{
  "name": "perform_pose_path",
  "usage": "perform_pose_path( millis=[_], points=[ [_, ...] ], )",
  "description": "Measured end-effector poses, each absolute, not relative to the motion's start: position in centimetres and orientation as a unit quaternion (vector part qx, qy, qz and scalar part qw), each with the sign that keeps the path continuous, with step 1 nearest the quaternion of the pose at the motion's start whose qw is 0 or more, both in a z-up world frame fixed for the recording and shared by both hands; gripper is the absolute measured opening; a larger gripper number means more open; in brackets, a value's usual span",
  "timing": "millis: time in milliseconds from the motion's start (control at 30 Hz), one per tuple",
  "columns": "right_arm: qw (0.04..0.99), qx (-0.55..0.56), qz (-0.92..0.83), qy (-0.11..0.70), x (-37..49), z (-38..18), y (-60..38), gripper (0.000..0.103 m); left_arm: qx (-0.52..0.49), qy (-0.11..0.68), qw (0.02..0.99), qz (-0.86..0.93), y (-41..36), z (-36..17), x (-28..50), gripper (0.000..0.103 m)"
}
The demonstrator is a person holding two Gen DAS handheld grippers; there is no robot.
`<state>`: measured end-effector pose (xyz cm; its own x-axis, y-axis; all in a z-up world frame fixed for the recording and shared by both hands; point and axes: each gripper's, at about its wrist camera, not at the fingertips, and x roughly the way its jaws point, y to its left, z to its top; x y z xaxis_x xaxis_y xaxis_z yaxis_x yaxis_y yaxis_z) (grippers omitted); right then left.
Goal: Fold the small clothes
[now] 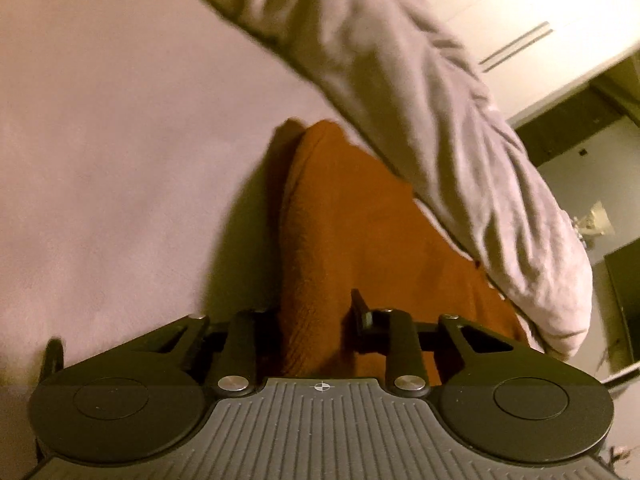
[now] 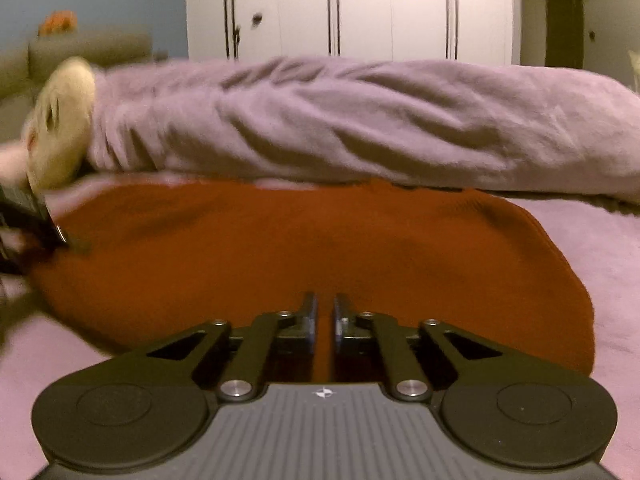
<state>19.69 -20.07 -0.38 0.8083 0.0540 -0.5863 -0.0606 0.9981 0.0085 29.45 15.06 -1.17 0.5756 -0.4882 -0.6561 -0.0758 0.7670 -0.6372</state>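
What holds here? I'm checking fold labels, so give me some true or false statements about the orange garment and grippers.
1. The orange knit garment lies on a pinkish bedspread. True.
2. The right gripper is wide open. False: its jaws are nearly closed over the garment's near edge.
3. A rolled purple blanket lies behind the garment. True.
4. The left gripper holds nothing. False: orange fabric runs between its jaws.
5. The wardrobe is black. False: white.

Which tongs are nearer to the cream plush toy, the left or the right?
Left. The left tongs are at the orange garment's edge, just below the plush toy. The right tongs are at the garment's near edge, clearly farther away.
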Motion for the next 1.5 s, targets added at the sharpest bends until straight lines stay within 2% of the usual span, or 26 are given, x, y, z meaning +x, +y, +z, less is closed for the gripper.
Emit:
perform_pose_path(
  millis=[133, 367, 467, 600, 700, 767, 800, 833, 900, 1000, 1133, 1233, 1300, 1367, 1433, 1500],
  points=[
    [0.949, -0.031, 0.035, 0.313, 20.1, -0.8, -19.5, 0.006, -0.288, 0.421, 0.849, -0.141, 12.9, 2.2, 29.1, 0.027],
    [0.955, 0.07, 0.02, 0.286, 17.3, 0.8, -23.2, 0.006, -0.184, 0.384, 0.877, -0.223, 2.9, 8.0, 28.6, 0.026],
    [0.956, 0.094, 0.0, 0.277, 16.1, 1.3, -25.1, 0.007, -0.158, 0.382, 0.875, -0.251, -2.3, 7.5, 28.4, 0.025],
    [0.955, 0.112, -0.01, 0.275, 15.5, 1.9, -27.1, 0.007, -0.126, 0.406, 0.862, -0.276, -7.9, 4.2, 27.7, 0.023],
    [0.953, 0.107, -0.014, 0.282, 15.5, 2.0, -28.1, 0.007, -0.089, 0.427, 0.857, -0.273, -10.2, 1.1, 26.7, 0.029],
    [0.951, 0.105, -0.015, 0.289, 15.5, 2.1, -28.6, 0.007, -0.07, 0.406, 0.865, -0.286, -10.0, 1.5, 25.7, 0.044],
    [0.951, 0.107, -0.015, 0.291, 15.5, 2.1, -28.8, 0.007, -0.072, 0.404, 0.863, -0.295, -9.7, 2.1, 25.4, 0.055],
    [0.95, 0.11, -0.012, 0.293, 15.5, 2.1, -29.0, 0.007, -0.083, 0.402, 0.86, -0.303, -9.0, 2.7, 24.9, 0.06],
    [0.947, 0.118, -0.012, 0.298, 15.5, 2.2, -29.3, 0.008, -0.096, 0.399, 0.857, -0.312, -7.4, 3.9, 23.7, 0.061],
    [0.947, 0.13, -0.009, 0.293, 15.8, 3.0, -29.4, 0.008, -0.111, 0.374, 0.863, -0.32, -4.5, 5.3, 21.4, 0.07],
    [0.948, 0.152, 0.011, 0.28, 16.7, 4.6, -28.8, 0.009, -0.103, 0.367, 0.888, -0.257, -0.9, 5.0, 20.9, 0.071],
    [0.949, 0.166, 0.033, 0.267, 18.2, 6.3, -27.6, 0.019, -0.106, 0.387, 0.897, -0.189, 1.7, 3.7, 21.9, 0.071],
    [0.94, 0.187, 0.068, 0.279, 20.2, 6.7, -26.6, 0.046, -0.119, 0.398, 0.894, -0.167, 2.8, 3.0, 22.4, 0.071],
    [0.926, 0.194, 0.087, 0.312, 22.3, 6.2, -25.5, 0.048, -0.12, 0.405, 0.892, -0.162, 3.2, 2.4, 22.6, 0.071],
    [0.911, 0.204, 0.092, 0.345, 23.8, 5.2, -24.7, 0.048, -0.114, 0.409, 0.891, -0.162, 3.2, 2.0, 22.7, 0.078],
    [0.896, 0.216, 0.088, 0.377, 25.1, 3.9, -24.4, 0.048, -0.11, 0.413, 0.889, -0.163, 2.9, 1.5, 23.1, 0.08]
  ],
)
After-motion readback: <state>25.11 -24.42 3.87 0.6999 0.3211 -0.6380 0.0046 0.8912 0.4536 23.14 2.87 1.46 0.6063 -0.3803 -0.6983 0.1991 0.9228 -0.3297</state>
